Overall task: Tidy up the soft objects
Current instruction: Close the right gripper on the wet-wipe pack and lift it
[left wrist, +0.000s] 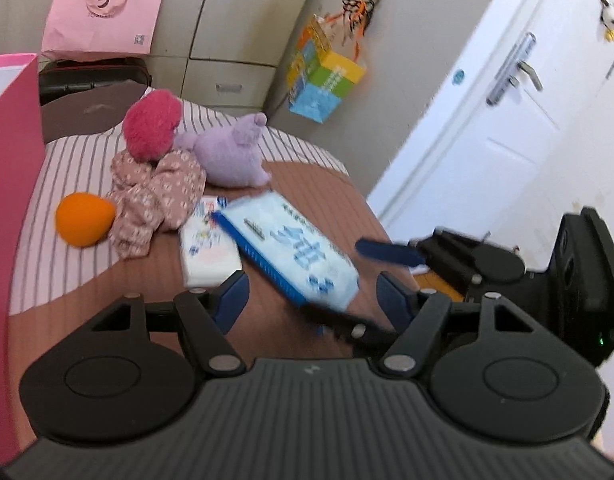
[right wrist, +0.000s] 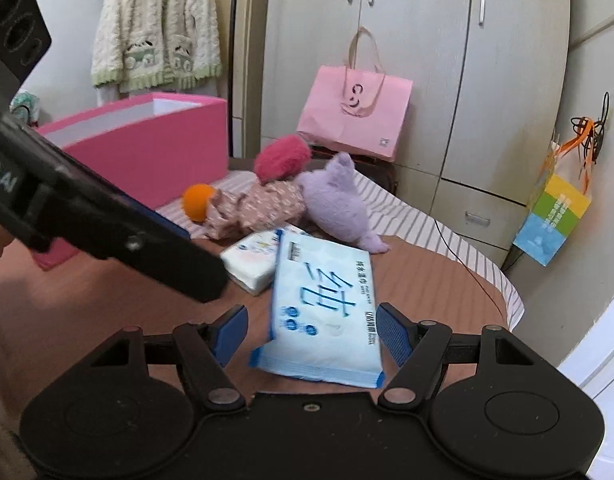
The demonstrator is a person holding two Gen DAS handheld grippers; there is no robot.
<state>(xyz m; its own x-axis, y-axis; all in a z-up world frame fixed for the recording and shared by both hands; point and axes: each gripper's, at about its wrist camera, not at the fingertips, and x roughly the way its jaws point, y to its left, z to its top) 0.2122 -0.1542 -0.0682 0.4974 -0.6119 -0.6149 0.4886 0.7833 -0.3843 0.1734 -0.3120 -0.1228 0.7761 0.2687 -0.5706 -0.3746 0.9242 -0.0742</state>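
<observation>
On the brown bedcover (right wrist: 427, 280), the blue wipes pack (right wrist: 327, 312) lies between my right gripper (right wrist: 311, 330)'s spread fingers, not yet touched. My left gripper (left wrist: 313, 296) hovers spread too. I judge a skewed squeeze could make the slick pack slip sideways.

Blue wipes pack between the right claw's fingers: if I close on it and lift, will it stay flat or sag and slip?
The wipes pack is a soft film pouch, so it will probably sag at the ends rather than stay flat. Its glossy wrap looks slippery; a light pinch may slide. The right claw is open with fingers on both long sides, so a squeeze would likely dent it before gripping firmly.
</observation>
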